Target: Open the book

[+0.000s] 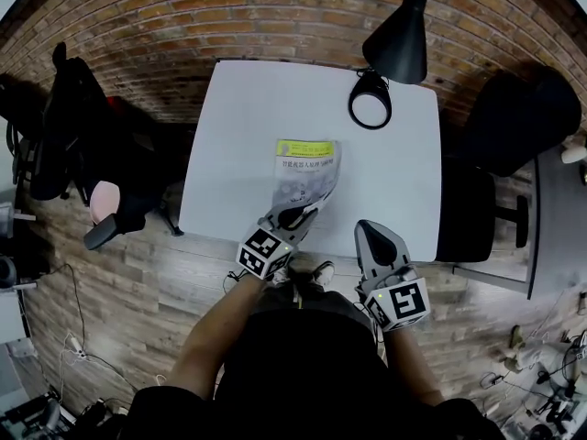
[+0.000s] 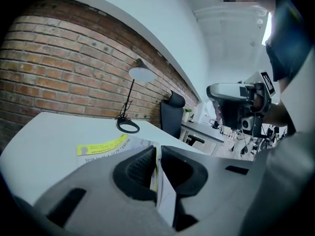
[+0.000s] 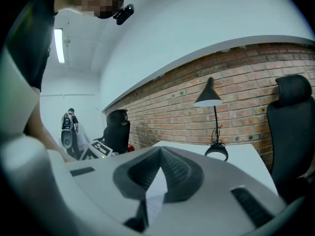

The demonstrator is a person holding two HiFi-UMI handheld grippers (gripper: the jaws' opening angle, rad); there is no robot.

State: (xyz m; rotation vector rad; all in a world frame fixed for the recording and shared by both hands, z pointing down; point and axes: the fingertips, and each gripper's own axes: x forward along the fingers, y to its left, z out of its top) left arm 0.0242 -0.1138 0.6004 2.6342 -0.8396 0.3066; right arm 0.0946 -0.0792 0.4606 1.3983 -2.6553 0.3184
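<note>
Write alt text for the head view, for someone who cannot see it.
From above: a person's left gripper pinches the near edge of a book with a yellow band, lying on a white table. The right gripper, shut and empty, is at the table's near edge; a black desk lamp stands on the far side.

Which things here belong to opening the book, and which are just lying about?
Part of the job:
- book, on the table
- left gripper, fingers shut on the book's near edge
- right gripper, shut and empty, near the table's front edge

Just lying about:
- lamp
- right chair
- left chair
</note>
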